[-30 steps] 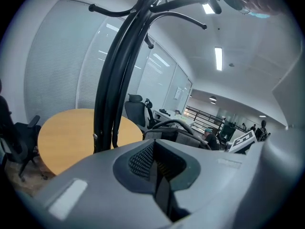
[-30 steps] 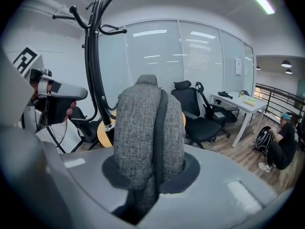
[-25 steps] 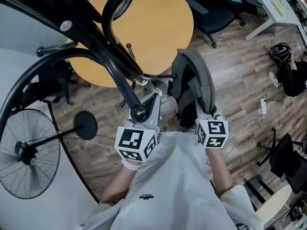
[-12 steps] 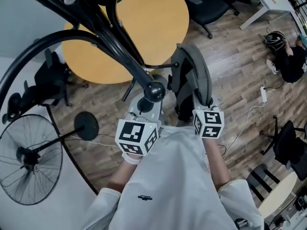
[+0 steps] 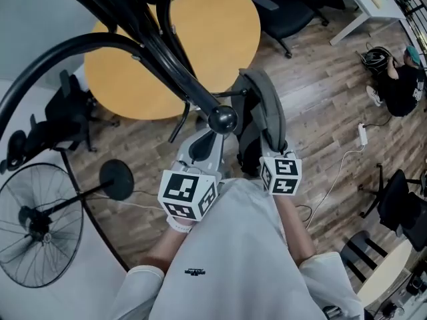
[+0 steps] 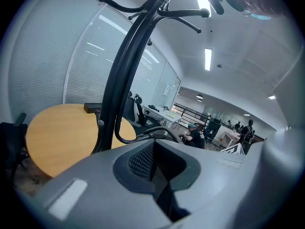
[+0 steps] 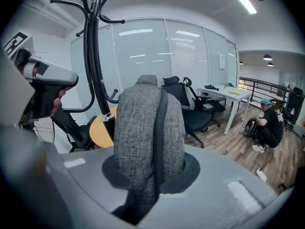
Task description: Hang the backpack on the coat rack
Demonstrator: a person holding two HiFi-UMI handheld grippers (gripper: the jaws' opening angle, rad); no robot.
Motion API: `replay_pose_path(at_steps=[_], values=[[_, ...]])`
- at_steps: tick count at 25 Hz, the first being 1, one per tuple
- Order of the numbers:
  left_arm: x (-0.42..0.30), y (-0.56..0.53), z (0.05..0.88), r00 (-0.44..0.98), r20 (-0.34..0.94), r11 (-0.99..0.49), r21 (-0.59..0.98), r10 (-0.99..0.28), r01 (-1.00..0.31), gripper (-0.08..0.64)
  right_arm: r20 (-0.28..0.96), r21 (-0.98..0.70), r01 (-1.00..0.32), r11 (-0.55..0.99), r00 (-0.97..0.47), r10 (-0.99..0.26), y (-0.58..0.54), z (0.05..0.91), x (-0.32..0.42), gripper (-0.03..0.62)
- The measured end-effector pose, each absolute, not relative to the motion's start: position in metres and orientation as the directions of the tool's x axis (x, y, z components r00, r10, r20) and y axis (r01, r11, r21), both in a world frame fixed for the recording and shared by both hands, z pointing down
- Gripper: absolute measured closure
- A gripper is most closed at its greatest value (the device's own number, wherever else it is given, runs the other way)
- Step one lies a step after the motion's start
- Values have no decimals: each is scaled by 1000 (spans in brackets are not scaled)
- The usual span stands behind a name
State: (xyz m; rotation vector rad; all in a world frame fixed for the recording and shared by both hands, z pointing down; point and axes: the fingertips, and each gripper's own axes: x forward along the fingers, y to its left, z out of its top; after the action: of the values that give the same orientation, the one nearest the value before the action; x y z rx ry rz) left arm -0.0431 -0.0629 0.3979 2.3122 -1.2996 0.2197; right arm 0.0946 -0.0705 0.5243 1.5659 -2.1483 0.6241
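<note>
**Right gripper** (image 7: 147, 175): smooth grey moulded shell. The fingers are clamped on a thick, heather-grey woven strap with a dark seam; only the right gripper view shows this weave.

**Left gripper** (image 6: 155, 168): same shell, with dark mesh-textured pads. The fingers are together with nothing between them.

**Backpack** (image 5: 265, 112): grey fabric, rounded top. In the head view it is held at frame centre, just right of the rack's ball-tipped arm.

**Coat rack** (image 5: 197, 96): glossy black tube with curved arms. Its upper hooks appear only in the gripper views.

**Desk** (image 5: 200, 39): round, tan wood, at upper centre of the head view. It carries a flat dark box (image 6: 93, 107), seen only in the left gripper view.

**Fan** (image 5: 37, 225): round wire cage at lower left of the head view.

**Person** (image 5: 400, 85): sitting on the plank floor at upper right of the head view.
</note>
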Motion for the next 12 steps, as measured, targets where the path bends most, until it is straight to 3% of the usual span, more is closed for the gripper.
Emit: replay_pose_path(at_steps=[12], values=[[-52,-64,399,527,365,-425,327,-767,-844,543,580,-126,-944,304,-318,-749,-67,538,70,512]])
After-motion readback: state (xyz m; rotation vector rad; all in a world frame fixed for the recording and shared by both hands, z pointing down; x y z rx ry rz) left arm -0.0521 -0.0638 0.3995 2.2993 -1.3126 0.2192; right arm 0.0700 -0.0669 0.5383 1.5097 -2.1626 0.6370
